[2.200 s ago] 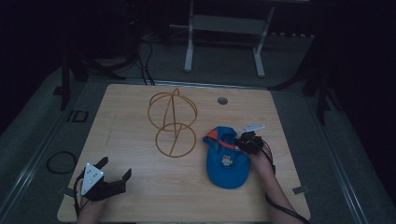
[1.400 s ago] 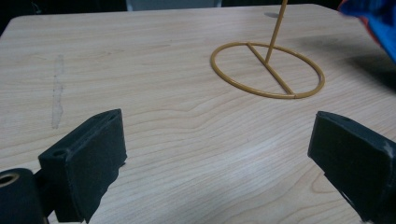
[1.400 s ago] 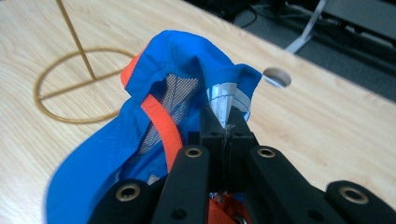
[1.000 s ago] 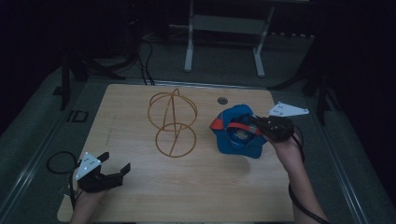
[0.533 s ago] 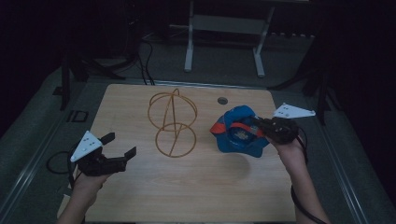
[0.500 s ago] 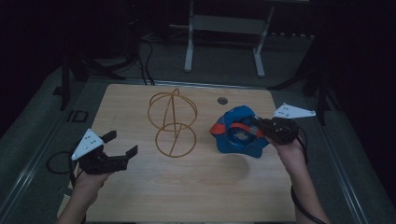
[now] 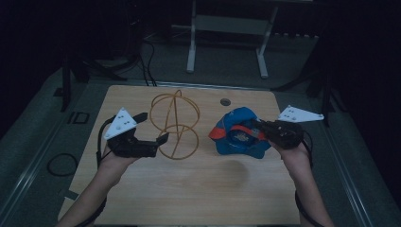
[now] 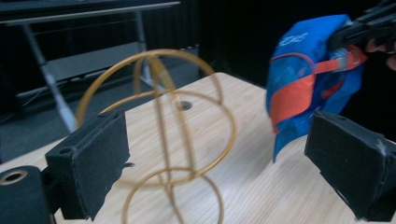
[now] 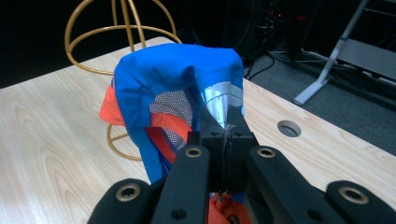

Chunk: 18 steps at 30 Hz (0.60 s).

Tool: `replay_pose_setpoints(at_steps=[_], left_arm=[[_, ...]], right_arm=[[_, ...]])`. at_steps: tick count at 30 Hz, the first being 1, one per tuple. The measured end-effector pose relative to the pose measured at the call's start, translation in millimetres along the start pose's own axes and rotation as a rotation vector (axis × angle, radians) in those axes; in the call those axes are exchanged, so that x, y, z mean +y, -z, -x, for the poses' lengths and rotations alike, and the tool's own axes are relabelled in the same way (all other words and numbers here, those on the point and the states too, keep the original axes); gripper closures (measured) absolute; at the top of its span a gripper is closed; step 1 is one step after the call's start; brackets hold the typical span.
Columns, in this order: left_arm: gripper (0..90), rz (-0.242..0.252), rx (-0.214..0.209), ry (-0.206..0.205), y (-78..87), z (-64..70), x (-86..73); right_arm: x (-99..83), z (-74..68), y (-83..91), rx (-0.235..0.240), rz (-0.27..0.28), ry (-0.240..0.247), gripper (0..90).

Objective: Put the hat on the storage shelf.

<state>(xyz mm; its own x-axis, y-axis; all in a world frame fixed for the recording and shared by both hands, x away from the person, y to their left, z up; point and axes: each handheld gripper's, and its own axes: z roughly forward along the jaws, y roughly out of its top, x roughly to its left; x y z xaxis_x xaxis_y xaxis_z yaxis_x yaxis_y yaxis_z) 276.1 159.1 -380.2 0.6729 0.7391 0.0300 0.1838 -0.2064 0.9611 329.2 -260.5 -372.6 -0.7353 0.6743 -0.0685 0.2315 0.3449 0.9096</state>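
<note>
Right tongs (image 9: 224, 135) pressed together on the edge of a blue and orange cap (image 7: 239, 135), holding it lifted above the right half of the desk (image 7: 198, 189). Left tongs (image 7: 153, 127) spread wide, holding nothing, just beside a gold wire stand (image 7: 174, 124) that stands upright at desk centre, apart from the cap.

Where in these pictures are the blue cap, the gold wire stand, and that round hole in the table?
blue cap (image 7: 241, 137): high view, on its blue crown, held up off the table.
gold wire stand (image 7: 176, 124): high view, on its upright middle hoop.
round hole (image 9: 289, 128): right gripper view, in the tabletop's opening.
</note>
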Motion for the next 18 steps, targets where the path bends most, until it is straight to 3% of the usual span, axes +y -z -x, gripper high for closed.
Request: replay_pose_setpoints(at_steps=[4,13,18], left_arm=[[7.5,-0.013,-0.047,-0.040,-21.5,13.3,17.6],[11.2,-0.023,-0.133,-0.049,-60.2,34.1,35.8],[12.9,-0.042,-0.161,-0.067,-78.4,44.5,40.6]], right_arm=[[2.4,-2.9,1.2,0.007,0.008,0.002,89.3],[3.6,-10.8,-1.3,0.017,0.000,0.009,89.4],[3.0,-12.5,-2.8,0.023,0.001,0.015,89.3]])
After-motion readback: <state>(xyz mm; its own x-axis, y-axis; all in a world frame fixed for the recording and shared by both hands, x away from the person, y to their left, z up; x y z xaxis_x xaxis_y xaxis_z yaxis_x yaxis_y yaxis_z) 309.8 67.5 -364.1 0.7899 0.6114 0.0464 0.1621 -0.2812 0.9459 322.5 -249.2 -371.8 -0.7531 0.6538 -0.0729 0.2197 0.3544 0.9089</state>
